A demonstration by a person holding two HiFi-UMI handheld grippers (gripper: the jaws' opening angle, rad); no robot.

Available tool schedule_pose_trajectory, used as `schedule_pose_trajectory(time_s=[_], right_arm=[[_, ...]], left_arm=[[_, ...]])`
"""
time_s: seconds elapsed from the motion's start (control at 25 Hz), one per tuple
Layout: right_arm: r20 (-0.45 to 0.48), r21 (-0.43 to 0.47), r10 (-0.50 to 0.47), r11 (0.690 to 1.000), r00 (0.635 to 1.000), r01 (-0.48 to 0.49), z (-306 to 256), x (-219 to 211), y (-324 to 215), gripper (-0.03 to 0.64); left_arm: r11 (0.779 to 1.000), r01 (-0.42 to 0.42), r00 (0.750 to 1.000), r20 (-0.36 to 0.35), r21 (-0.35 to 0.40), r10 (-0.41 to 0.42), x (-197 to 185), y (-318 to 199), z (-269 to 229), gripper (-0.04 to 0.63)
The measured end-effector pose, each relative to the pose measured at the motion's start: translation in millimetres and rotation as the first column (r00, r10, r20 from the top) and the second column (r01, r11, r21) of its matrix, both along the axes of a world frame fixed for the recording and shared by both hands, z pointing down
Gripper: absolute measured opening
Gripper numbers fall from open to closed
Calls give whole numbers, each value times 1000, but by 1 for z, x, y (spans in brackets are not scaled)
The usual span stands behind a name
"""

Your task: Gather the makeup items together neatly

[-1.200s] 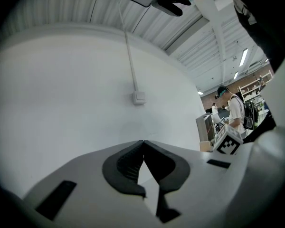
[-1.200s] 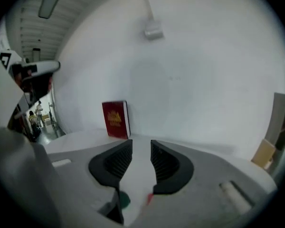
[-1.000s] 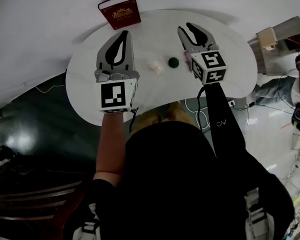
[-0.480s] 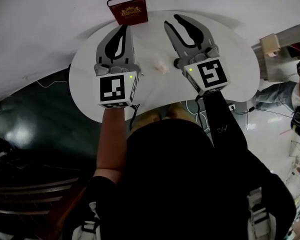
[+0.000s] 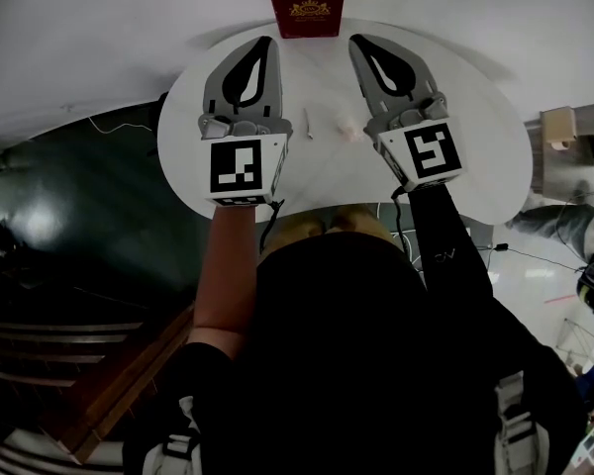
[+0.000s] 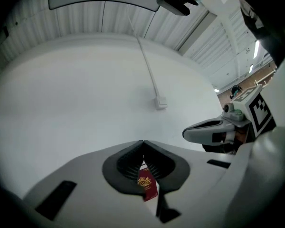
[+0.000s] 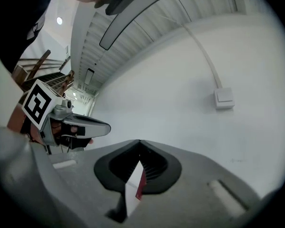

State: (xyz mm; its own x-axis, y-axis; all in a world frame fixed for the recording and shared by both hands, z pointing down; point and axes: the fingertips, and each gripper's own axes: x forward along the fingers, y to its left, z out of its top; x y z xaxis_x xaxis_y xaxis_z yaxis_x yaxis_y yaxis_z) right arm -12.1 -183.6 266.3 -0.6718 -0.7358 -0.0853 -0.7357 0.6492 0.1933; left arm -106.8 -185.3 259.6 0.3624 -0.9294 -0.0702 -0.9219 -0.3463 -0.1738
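**Loose items wait between two shut grippers.** A small pale stick [image 5: 308, 125] and a pinkish puff [image 5: 349, 132], the loose makeup items in view, lie side by side but apart on the round white table [image 5: 475, 107]. They are on the person's side of the red case [image 5: 306, 11], which sits at the table's far edge.

Both pieces look light and slight, so the likeliest mishap is a knock. A gripper brought down shut could flick the stick across the smooth top or off the rim. It could also shove the puff further from the case rather than toward it. The stick lies flat and offers little to pinch, so a grab from straight above may slide off it. In the head view the puff sits right at the edge of the right gripper's outline, and it could drop out of the person's sight as that gripper descends.

The stick's long axis runs toward the red case and back toward the person; which end is which cannot be made out. The puff is roundish, with no clear long axis.

Flanking the pair, the left gripper [image 5: 267, 40] and the right gripper [image 5: 357, 40] reach toward the case, one on either side of it. The left's jaws are pressed together with nothing held, the case showing only behind them. The right's jaws have just been closing and meet on nothing.
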Motion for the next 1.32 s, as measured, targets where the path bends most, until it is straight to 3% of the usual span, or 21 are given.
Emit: schedule_pose_trajectory(time_s=[0.2,0.68,0.92,1.32], right_arm=[[-41,-19,16,1000,999,-17,11,8,-2,5],[-10,-2,53,999,999,-53,11,20,-8,5],[-36,-62,84,994,996,-86,23,27,-11,5],[-17,-75,66,995,998,-67,23,17,-15,5]], left_arm=[[1000,-16,1000,-7,-4,15,6,0,5,8],[999,-33,999,-21,-35,32,16,-6,14,8],[999,-1,1000,16,-50,2,14,-12,20,8],[994,58,998,30,-96,-56,-3,-22,29,8]])
